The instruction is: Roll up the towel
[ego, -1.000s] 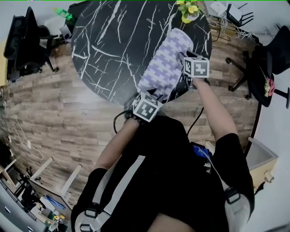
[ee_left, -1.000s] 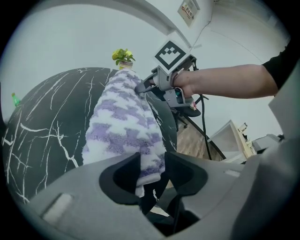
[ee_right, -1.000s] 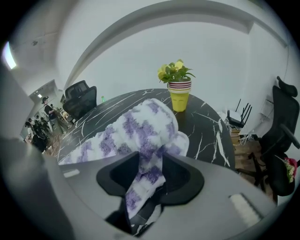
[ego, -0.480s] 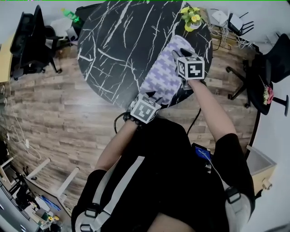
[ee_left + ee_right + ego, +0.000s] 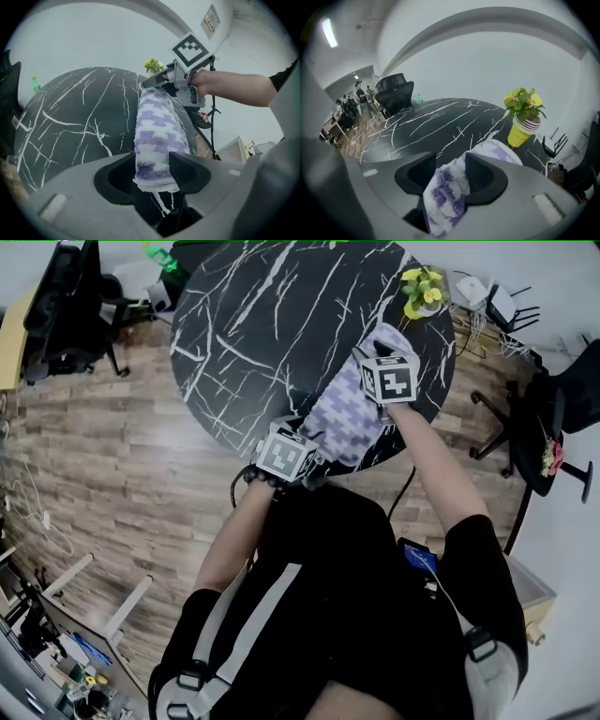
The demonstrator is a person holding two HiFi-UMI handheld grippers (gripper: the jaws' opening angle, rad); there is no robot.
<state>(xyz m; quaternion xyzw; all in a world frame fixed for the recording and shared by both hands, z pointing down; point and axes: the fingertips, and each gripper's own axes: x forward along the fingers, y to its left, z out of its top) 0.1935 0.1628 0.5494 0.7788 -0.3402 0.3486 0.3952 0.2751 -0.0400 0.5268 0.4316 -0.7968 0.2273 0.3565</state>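
A purple-and-white patterned towel, rolled into a long bundle, lies on the round black marble table near its front right edge. My left gripper is at the towel's near end. In the left gripper view that end lies between the jaws of my left gripper, filling the gap without looking squeezed. My right gripper is at the far end. In the right gripper view the towel leans on one jaw of my right gripper. Both pairs of jaws have just been opening.
A yellow pot with a flowering plant stands on the table just beyond the towel's far end. Office chairs stand at the left and right. Cables and a router lie on the floor at the back right.
Both grippers and the towel have shifted, and the towel looks shorter and more bundled. The left marker cube has moved left, toward the table's edge.
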